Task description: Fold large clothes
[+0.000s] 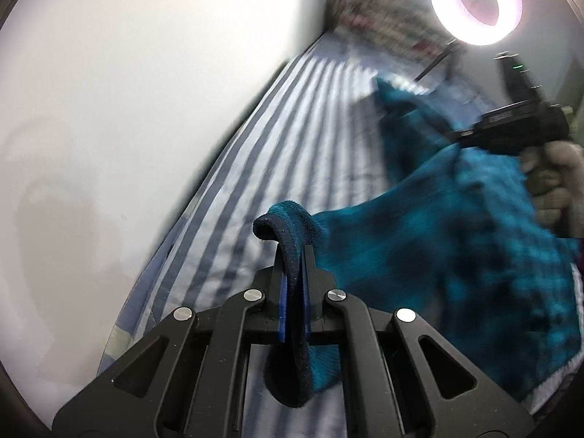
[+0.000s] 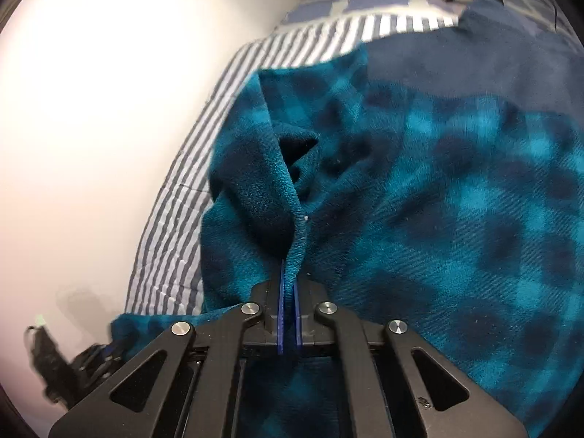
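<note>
Both grippers are clamped on the teal plaid fleece garment (image 2: 456, 189), which lies spread over the striped bedsheet (image 1: 292, 116) beside the white wall (image 1: 127, 91). The left gripper (image 1: 294, 255) pinches a rolled dark hem or cuff, the fabric looping out above and below its pads. The right gripper (image 2: 289, 277) has its blue pads pressed together on a thin raised ridge of fleece. In the left view the gloved hand (image 1: 558, 186) carrying the right tool appears over the cloth. Risks noted: the right-hand bite looks shallow, so a pull could strip the plush fabric out of the pads; the left grip holds a bunched roll, which may unroll unevenly and skew the fold. The garment is bulky and creased between the two grips, so unequal lifting would likely drag the bedsheet or leave a crooked edge. The ring light (image 1: 476, 3) and its stand are near the far end; a wide swing could catch them.
</note>
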Motion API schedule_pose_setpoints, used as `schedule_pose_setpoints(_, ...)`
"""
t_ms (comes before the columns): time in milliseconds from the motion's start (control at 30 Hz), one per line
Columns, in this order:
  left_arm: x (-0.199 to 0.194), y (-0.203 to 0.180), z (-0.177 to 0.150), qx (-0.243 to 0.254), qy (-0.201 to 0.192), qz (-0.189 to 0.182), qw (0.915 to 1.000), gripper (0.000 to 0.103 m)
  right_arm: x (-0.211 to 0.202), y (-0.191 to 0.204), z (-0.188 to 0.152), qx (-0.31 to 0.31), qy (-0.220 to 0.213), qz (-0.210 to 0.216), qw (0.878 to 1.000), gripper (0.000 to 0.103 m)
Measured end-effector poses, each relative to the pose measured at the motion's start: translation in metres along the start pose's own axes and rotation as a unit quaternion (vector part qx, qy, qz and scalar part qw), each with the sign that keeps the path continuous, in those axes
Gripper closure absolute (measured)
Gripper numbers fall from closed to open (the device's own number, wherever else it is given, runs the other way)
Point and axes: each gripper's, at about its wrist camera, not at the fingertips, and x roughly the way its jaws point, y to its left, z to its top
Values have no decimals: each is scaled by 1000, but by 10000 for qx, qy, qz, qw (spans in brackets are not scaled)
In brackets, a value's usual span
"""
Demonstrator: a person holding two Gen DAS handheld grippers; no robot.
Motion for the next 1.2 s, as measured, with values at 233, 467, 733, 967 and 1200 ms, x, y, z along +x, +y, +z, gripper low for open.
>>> schedule_pose_setpoints(233, -75, -70, -19, 1090, -690, -527, 9902, 99, -48, -6, 4, -75, -465, -20, 9989, 101)
schedule_pose_setpoints(467, -96, -160, -75, 2567, -690, -887, 9600, 99, -63, -71, -27, 701, -466, -1023, 9912, 96)
schedule_pose_setpoints(733, -106, -211, -106, 3285, -535, -1257, 9346, 95, -91, -45, -76, 362, -153, -345, 9986, 75)
schedule_pose_setpoints(967, -137, -198, -112, 2576, -231, -2136, 9421, 44, -93, -19, -97, -277, 101, -887, 9956, 74)
schedule_pose_setpoints(1200, -70, -136, -108, 151, 985, -2486, 9635, 47, -99, 30, -85, -803, 9, -623, 9948, 74)
